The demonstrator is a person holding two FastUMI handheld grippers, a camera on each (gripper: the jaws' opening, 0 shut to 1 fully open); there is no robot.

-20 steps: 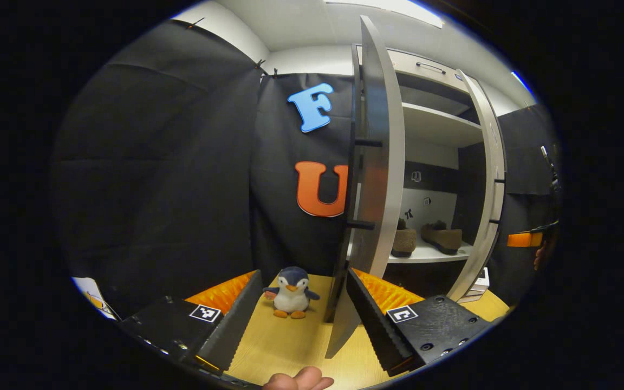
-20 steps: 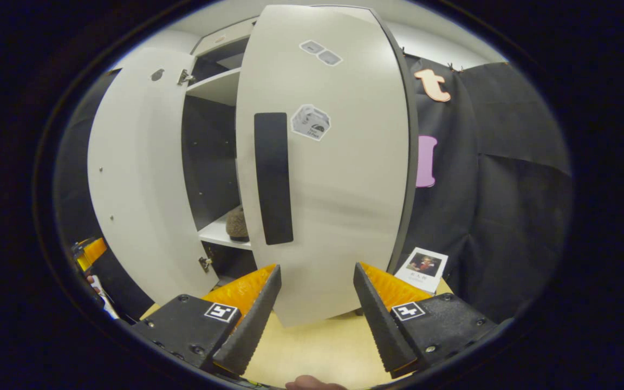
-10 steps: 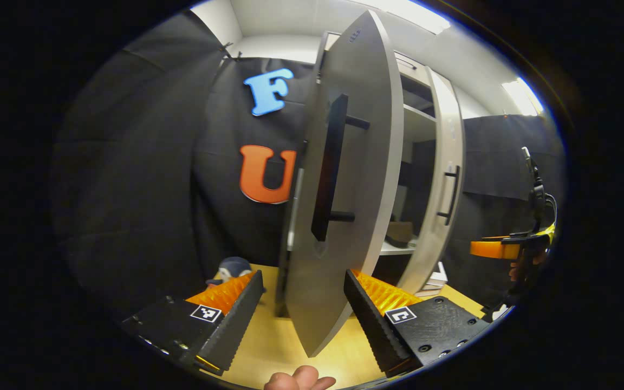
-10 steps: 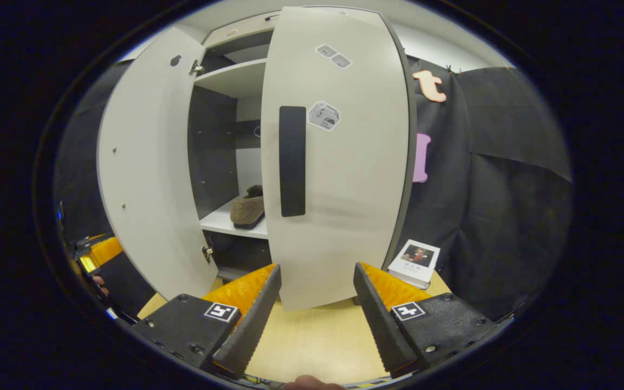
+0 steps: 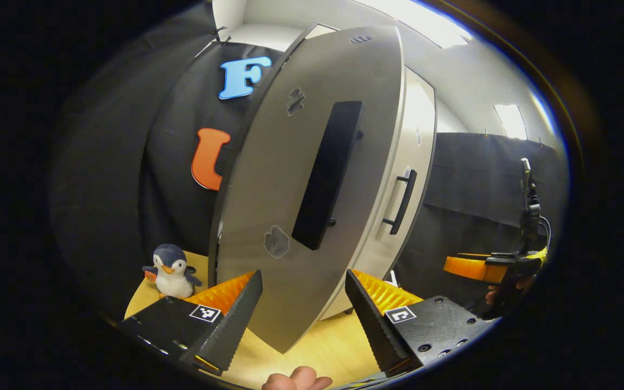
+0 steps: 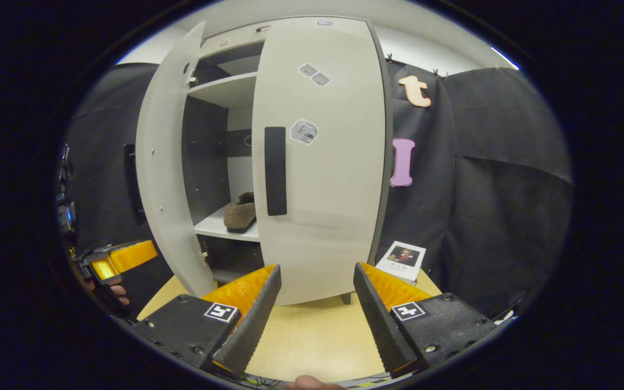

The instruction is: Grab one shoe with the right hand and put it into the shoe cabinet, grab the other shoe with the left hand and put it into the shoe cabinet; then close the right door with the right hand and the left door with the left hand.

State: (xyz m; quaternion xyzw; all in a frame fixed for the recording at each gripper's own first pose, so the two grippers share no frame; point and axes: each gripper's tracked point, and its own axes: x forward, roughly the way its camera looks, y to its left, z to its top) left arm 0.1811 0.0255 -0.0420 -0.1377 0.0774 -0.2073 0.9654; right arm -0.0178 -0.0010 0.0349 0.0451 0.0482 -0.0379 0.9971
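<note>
In the left gripper view the shoe cabinet's left door (image 5: 290, 179), grey with a long black handle (image 5: 325, 176), stands close ahead and partly swung in. Its lower corner hangs between the fingers of my open left gripper (image 5: 301, 319). Beyond it the right door (image 5: 415, 179) lies flat against the cabinet. In the right gripper view my right gripper (image 6: 314, 314) is open and holds nothing, a short way back from the right door (image 6: 323, 173). Through the gap beside the left door (image 6: 163, 162) one brown shoe (image 6: 240, 213) rests on a white shelf (image 6: 220, 227). The other shoe is hidden.
The cabinet stands on a light wooden tabletop (image 6: 306, 341). A penguin plush (image 5: 171, 268) sits left of the cabinet. A small book (image 6: 401, 261) leans at its right foot. The right gripper (image 5: 485, 268) shows far right; the left gripper (image 6: 117, 260) shows low left.
The left door has swung well in, from edge-on to facing my left gripper, hiding the shelves in that view. My right gripper has drawn back from the right door.
</note>
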